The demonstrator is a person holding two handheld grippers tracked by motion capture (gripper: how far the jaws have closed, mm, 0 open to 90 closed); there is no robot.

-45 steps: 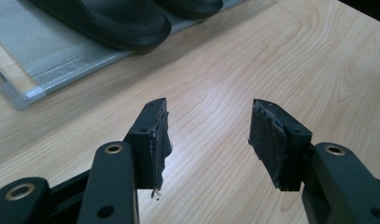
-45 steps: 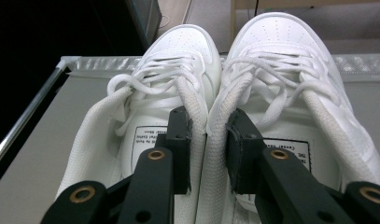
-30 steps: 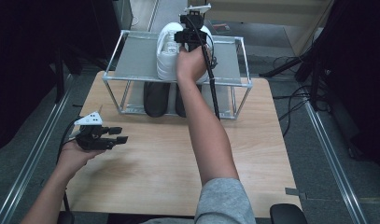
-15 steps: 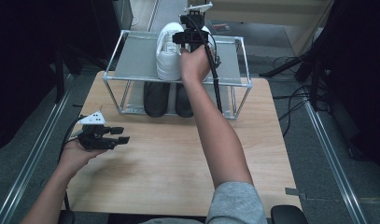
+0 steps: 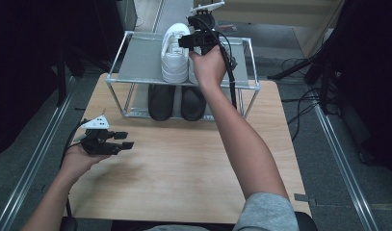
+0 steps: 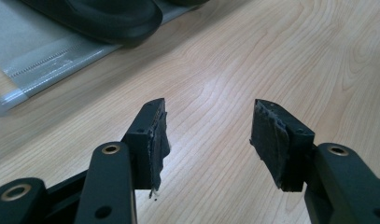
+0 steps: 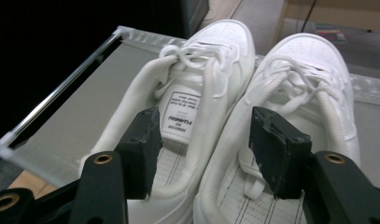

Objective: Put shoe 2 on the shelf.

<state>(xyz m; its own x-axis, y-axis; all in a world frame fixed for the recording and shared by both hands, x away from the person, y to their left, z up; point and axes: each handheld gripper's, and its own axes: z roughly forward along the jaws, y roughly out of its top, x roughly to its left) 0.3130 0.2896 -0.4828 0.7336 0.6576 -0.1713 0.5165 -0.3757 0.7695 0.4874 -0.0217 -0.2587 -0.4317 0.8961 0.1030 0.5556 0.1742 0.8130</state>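
Observation:
Two white sneakers (image 7: pixel 197 107) (image 7: pixel 309 93) stand side by side on the grey top shelf of a metal shoe rack (image 5: pixel 136 57). In the high view the left white sneaker (image 5: pixel 175 53) shows beside my right hand. My right gripper (image 5: pixel 186 42) (image 7: pixel 204 123) hovers just over the pair. Its jaws have just been opening and now stand apart above the sneakers' neighbouring sides, pressing on nothing. My left gripper (image 5: pixel 126 140) (image 6: pixel 208 121) is held low over the wooden table at the front left, open and empty.
Two black shoes (image 5: pixel 161 101) (image 5: pixel 193 102) sit on the rack's lower shelf; one black shoe (image 6: pixel 99 16) appears ahead of the left gripper. The wooden table (image 5: pixel 184 168) spreads in front of the rack. Dark floor and cables surround it.
My right gripper has drawn back and up a little from the white sneakers, with its jaws wider apart. The left hand has stayed where it was.

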